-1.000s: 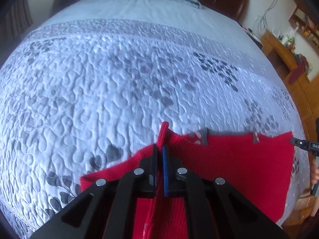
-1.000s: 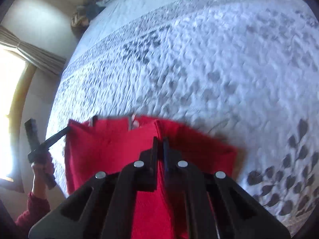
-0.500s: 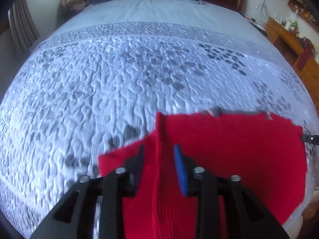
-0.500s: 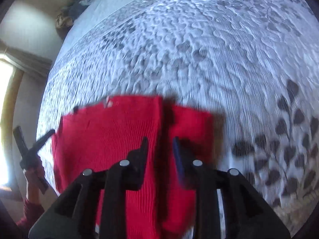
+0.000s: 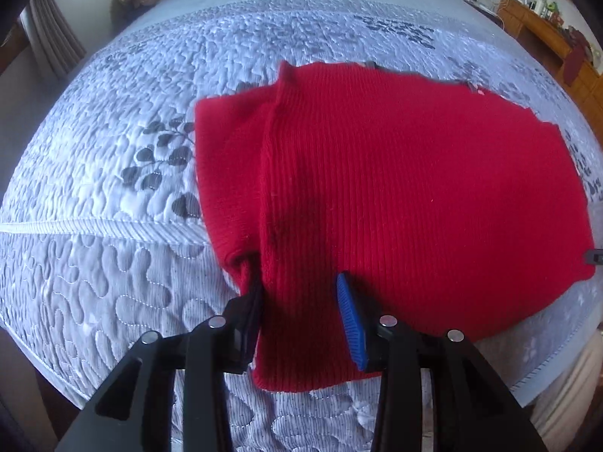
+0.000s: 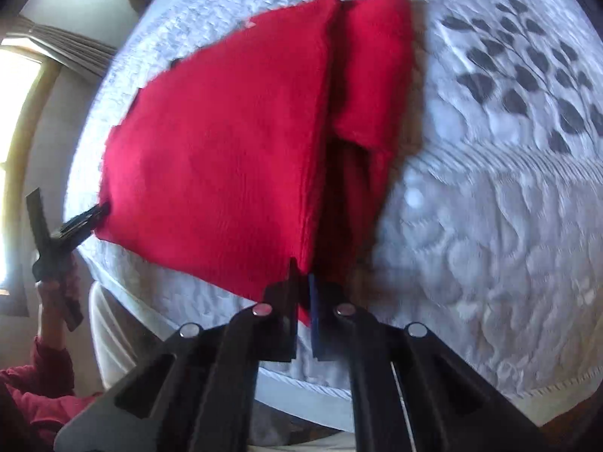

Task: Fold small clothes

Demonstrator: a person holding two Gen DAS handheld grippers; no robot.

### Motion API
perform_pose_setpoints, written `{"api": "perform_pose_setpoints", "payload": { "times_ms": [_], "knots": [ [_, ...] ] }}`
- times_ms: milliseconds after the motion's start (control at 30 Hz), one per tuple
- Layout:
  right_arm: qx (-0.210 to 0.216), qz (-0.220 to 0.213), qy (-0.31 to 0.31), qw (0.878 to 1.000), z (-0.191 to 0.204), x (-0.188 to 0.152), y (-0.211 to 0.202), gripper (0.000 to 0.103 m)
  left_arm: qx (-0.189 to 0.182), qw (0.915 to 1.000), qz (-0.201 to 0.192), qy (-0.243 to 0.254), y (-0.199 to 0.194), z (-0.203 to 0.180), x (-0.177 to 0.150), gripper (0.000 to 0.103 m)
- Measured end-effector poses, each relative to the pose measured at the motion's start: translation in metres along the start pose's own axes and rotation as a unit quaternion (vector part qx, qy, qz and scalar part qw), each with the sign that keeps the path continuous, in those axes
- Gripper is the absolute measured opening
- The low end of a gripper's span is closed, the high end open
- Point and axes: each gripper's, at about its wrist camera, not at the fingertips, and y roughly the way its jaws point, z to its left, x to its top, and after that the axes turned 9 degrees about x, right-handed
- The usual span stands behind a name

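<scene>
A red knit garment (image 5: 395, 188) lies spread on the quilted bed, with a sleeve folded beside its body. My left gripper (image 5: 301, 312) is open at the garment's near edge, its jaws standing on either side of a hanging flap of the knit. In the right wrist view the same garment (image 6: 226, 132) lies flat with its near corner between the jaws of my right gripper (image 6: 303, 293), which is shut on it. The left gripper (image 6: 81, 222) shows at the garment's far left corner in the right wrist view.
The bed has a pale grey quilt (image 5: 150, 75) with dark leaf prints (image 6: 527, 71). Its near edge (image 5: 94, 361) runs just below the garment. A wooden dresser (image 5: 546, 19) with small items stands far right. A curtained window (image 6: 22, 75) is at the left.
Both grippers opened and drew back from the garment's far edge to its near edge. The right gripper then shut on the near corner; the left one stays open.
</scene>
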Motion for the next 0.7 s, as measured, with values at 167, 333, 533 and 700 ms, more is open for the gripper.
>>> {"api": "perform_pose_setpoints", "payload": {
  "times_ms": [167,333,533,700],
  "knots": [
    [-0.007,0.007,0.000,1.000,0.001,0.001,0.006,0.004,-0.012,0.9999,0.008,-0.009,0.004,0.004,0.000,0.041],
    [0.015,-0.045,0.004,0.999,0.015,0.013,-0.028,0.037,-0.034,0.9983,0.015,-0.046,-0.017,0.020,0.012,0.044],
    [-0.001,-0.080,0.043,0.996,0.004,0.046,-0.050,0.059,-0.076,0.9954,-0.005,-0.057,-0.036,0.005,0.041,0.055],
    [0.018,-0.072,0.085,0.994,-0.013,0.075,-0.038,0.066,-0.087,0.9948,0.002,-0.054,-0.022,-0.015,0.068,0.055]
  ]
}}
